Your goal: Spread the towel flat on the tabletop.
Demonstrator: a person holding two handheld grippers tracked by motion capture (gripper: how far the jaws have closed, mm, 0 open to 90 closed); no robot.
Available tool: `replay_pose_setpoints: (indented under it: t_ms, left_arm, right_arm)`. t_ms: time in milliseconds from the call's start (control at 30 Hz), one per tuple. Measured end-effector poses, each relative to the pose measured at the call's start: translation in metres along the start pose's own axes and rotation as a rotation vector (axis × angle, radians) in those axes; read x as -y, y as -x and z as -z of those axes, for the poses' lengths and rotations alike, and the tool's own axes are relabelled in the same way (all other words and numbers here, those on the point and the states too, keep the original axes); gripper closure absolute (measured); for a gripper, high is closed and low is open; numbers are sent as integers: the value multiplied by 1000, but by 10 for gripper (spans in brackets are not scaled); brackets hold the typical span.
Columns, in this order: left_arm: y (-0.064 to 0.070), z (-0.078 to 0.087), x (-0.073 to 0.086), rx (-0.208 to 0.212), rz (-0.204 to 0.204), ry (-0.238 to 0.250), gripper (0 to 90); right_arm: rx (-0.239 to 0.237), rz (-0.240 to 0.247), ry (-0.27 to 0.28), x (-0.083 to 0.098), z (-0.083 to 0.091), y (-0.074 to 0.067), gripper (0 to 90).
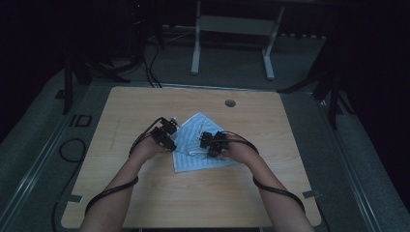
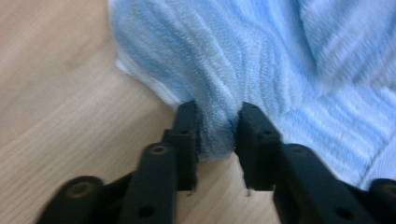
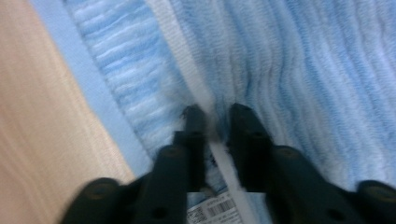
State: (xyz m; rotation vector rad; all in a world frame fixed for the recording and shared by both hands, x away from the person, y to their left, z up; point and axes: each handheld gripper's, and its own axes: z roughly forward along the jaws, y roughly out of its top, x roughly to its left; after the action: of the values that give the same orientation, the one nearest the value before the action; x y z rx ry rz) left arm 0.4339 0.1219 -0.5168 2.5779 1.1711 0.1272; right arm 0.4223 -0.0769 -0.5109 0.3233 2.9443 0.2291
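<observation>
Left gripper (image 2: 217, 133) pinching towel (image 2: 261, 65) fold; right gripper (image 3: 215, 123) clamping towel's white edge band.

We see a towel (image 2: 261, 56) that is light blue with thin white stripes. It has a plain pale blue edge and a white band (image 3: 187, 60). Its little tag (image 3: 217, 210) is white with black lines. Our two grippers (image 2: 217, 128) (image 3: 215, 123) are black. The table (image 1: 145, 193) is light brown wood with soft streaks.
</observation>
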Motion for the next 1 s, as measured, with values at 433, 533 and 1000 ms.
replay_pose_setpoints:
  t_ms: [433, 533, 1000]
  left_arm:
    - [11, 6, 6, 4, -22, -2, 836]
    - [13, 8, 11, 32, -40, -15, 835]
    - [17, 9, 28, 98, -74, -16, 830]
  right_arm:
    - [64, -61, 70, 39, 42, 17, 888]
    - [85, -102, 70, 53, 49, 28, 888]
    - [132, -299, 58, 116, 41, 69, 882]
